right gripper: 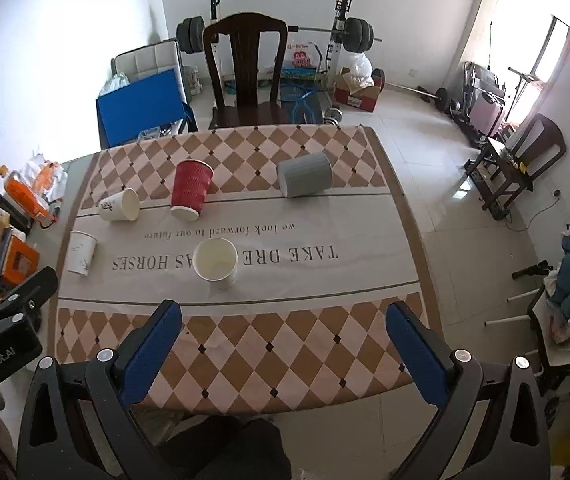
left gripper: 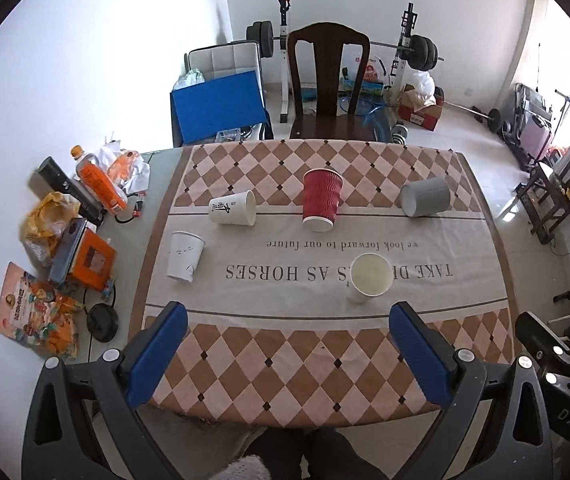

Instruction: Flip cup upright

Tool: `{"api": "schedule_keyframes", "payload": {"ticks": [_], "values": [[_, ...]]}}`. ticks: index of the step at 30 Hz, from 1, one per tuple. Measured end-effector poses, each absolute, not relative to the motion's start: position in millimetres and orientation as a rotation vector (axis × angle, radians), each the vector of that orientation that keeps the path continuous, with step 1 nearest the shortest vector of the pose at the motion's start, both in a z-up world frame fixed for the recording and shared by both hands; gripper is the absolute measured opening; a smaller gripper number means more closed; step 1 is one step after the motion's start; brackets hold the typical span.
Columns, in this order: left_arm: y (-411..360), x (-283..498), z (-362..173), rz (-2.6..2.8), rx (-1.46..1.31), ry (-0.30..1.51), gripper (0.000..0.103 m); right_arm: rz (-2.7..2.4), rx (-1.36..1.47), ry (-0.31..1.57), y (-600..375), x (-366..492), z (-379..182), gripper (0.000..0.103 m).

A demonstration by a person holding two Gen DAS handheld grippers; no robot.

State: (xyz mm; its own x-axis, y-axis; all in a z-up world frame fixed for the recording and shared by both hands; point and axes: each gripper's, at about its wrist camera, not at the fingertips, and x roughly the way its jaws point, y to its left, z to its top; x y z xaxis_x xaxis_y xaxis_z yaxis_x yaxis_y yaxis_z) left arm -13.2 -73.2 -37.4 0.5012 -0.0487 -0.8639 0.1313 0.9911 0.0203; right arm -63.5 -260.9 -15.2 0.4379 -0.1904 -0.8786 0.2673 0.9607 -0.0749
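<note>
both tools, left tool (left gripper: 287, 334) and right tool (right gripper: 285, 330), hover spread apart and empty over the tabletop's (left gripper: 285, 380) near edge, likely choosing. red cup (left gripper: 322, 200) and grey cup (left gripper: 425, 197) lie tipped at the far side.

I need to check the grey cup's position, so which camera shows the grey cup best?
The right wrist view: the grey cup lies on its side nearer the middle of the frame, its ribbed wall and flat end plain. The left wrist view shows it too, on its side, but farther toward the right.
</note>
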Motion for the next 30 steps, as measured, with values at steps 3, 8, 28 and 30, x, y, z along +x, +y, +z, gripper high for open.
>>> {"api": "schedule_keyframes", "payload": {"ticks": [3, 8, 28, 30], "values": [[-73.5, -22.5, -27.7, -0.1, 0.082, 1.044, 0.103, -0.27, 0.09, 1.073, -261.7, -73.2, -1.9, 0.103], [-71.8, -33.8, -16.3, -0.087, 0.069, 1.043, 0.103, -0.261, 0.1, 1.056, -261.1, -84.3, 13.1, 0.103], [-71.6, -48.7, -1.3, -0.055, 0.059, 1.035, 0.103, -0.238, 0.101, 1.001, -260.0, -95.3, 41.6, 0.103], [-70.7, -48.3, -1.2, -0.052, 0.059, 1.037, 0.103, -0.237, 0.102, 1.001, -260.4, -95.2, 42.0, 0.103]]}}
